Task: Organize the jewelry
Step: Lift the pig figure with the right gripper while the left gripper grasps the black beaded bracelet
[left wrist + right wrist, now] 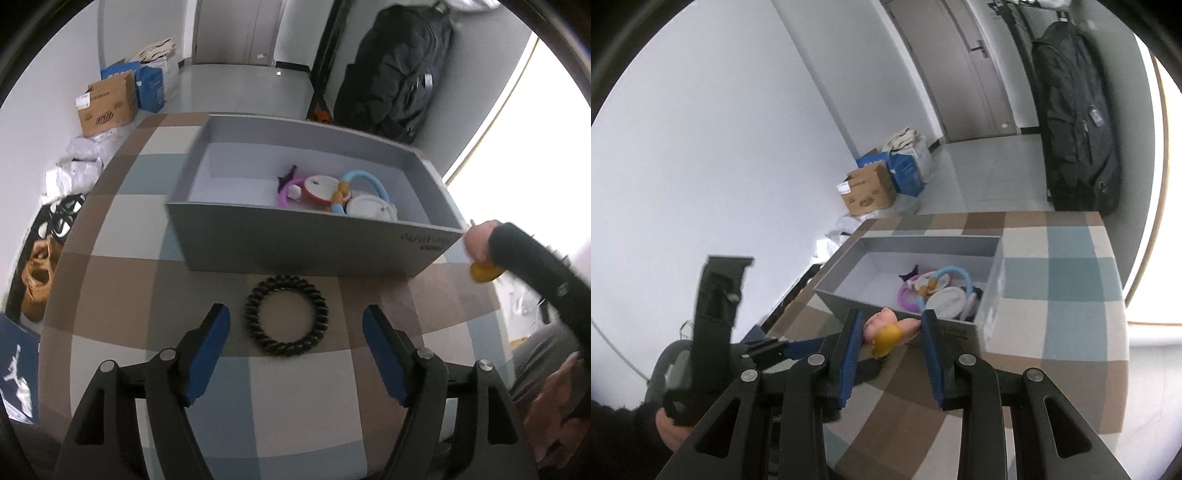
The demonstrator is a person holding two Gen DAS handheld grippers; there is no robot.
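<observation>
Left tongs [295, 332] gape around the black hair tie [287, 315], just before the box [314, 243]. Right tongs [890, 332] grip a pink-yellow trinket [888, 330] (box just beyond).

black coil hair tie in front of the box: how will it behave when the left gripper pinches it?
The hair tie is a thin spiral coil lying flat on the tablecloth, so it probably squashes and stretches instead of holding shape. It looks light and glossy, so it may slide ahead of the blue pads of the open left gripper. Flat, it seems unlikely to roll.
</observation>
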